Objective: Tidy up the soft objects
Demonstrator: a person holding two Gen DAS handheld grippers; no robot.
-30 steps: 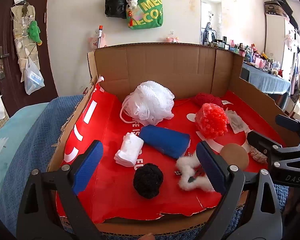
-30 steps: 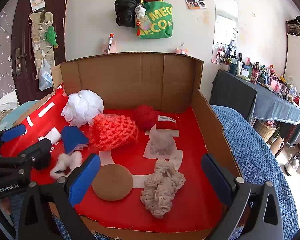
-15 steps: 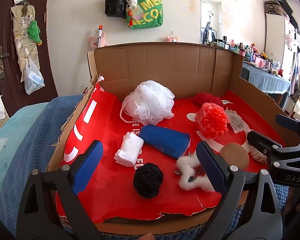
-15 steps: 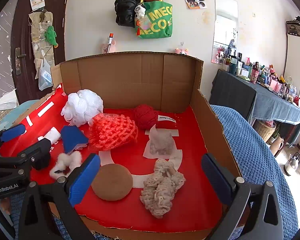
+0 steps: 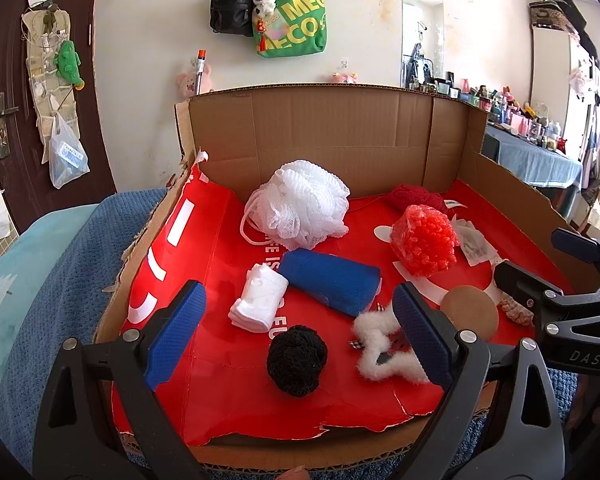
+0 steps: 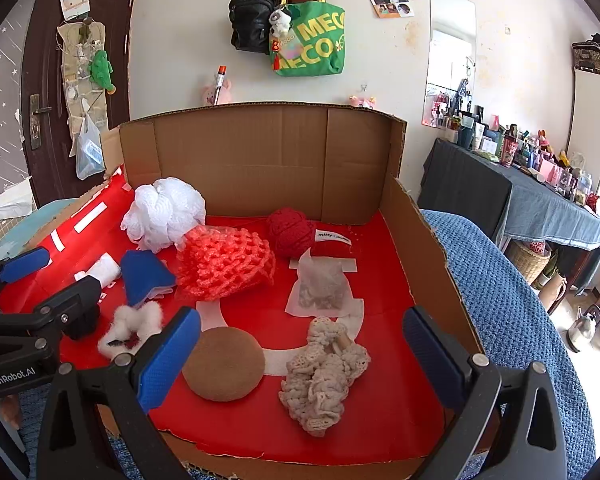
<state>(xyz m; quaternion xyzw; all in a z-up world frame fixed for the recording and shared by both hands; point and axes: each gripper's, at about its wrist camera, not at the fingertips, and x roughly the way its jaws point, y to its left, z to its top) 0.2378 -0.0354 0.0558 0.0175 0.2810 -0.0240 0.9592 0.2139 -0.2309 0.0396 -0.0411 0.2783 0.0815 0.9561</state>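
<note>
I have both sets of jaws spread wide and empty at the near edge of the cardboard box (image 5: 340,136). My left gripper (image 5: 300,332) frames the black pompom (image 5: 297,360); my right gripper (image 6: 302,348) frames the brown disc (image 6: 224,364) and the beige crochet bundle (image 6: 324,376).

Cream wall (image 6: 188,32), dark brown door (image 6: 40,92), green tote bag (image 6: 312,46), cluttered cloth-draped table (image 6: 540,200)
</note>
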